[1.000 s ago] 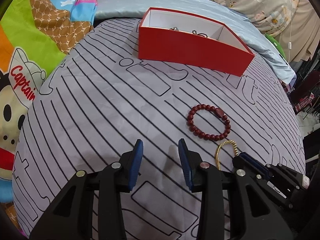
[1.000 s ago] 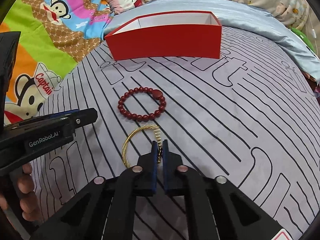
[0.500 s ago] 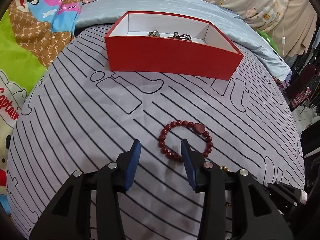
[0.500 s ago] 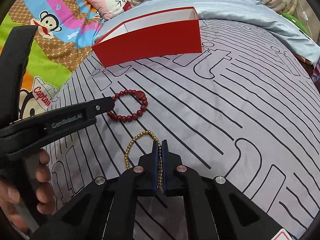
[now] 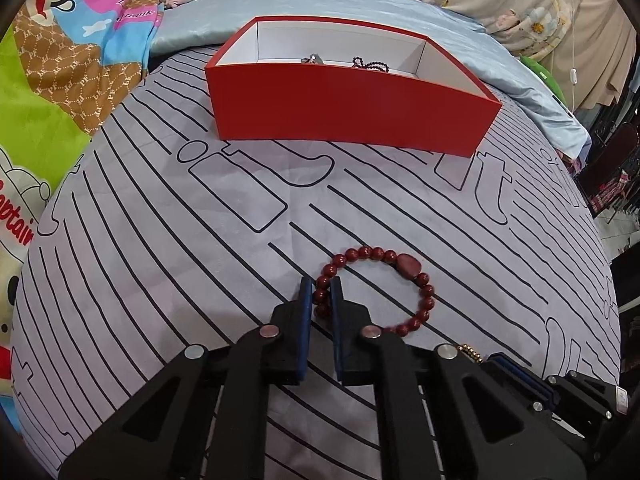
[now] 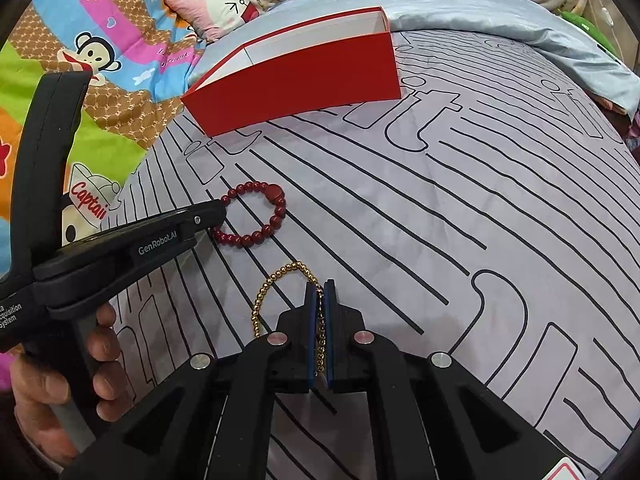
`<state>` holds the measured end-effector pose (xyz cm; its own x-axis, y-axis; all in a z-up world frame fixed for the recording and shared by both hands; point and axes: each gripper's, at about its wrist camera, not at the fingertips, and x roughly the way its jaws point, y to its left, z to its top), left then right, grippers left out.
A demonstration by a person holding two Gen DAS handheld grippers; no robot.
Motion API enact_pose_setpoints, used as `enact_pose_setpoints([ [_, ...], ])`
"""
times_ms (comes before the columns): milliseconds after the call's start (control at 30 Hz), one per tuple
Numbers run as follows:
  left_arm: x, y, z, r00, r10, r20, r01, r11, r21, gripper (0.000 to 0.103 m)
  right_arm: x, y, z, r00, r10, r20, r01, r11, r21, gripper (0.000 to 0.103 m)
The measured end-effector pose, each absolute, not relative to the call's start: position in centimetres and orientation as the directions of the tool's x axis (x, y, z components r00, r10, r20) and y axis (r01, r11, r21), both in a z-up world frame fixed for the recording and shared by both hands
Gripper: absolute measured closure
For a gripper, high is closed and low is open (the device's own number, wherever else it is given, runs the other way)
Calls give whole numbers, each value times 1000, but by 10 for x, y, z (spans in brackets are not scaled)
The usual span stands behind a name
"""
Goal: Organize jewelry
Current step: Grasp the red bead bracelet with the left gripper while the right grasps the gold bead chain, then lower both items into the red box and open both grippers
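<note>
A dark red bead bracelet point(image 5: 404, 266) lies on the grey striped cloth. My left gripper point(image 5: 321, 286) is shut on its left side; the beads sit between the blue pads. It also shows in the right wrist view point(image 6: 256, 216), with the left gripper point(image 6: 218, 210) at its left edge. My right gripper point(image 6: 319, 286) is shut on a gold bead bracelet point(image 6: 276, 280), whose loop hangs out to the left. A red open box point(image 5: 352, 116) stands farther back and holds a silver piece point(image 5: 314, 58) and a dark bead chain point(image 5: 372, 65).
The box also shows in the right wrist view point(image 6: 296, 84). The grey striped cloth point(image 5: 160, 240) covers a bed. A cartoon monkey blanket point(image 6: 80, 60) lies to the left, a light blue sheet point(image 5: 320, 4) behind the box, and a pink pillow point(image 6: 216, 8) beyond.
My left gripper moved forward to the red bracelet and closed on its left side. My right gripper stayed shut on the gold bracelet and lifted it slightly.
</note>
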<state>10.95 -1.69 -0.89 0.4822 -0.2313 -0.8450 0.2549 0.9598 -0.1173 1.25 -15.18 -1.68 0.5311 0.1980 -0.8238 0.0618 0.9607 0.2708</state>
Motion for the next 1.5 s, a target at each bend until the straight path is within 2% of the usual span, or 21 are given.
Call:
enact_pose_setpoints([
  [833,74,2,36,500,-275,-821,249,954,-168,96,22,-150,49,626,217,-749,-1,961,278,101],
  [1500,89,-10,82,556,-309,-772,297,941,-162,96,57,-148,88,691,223,-688,-39,961,272,101],
])
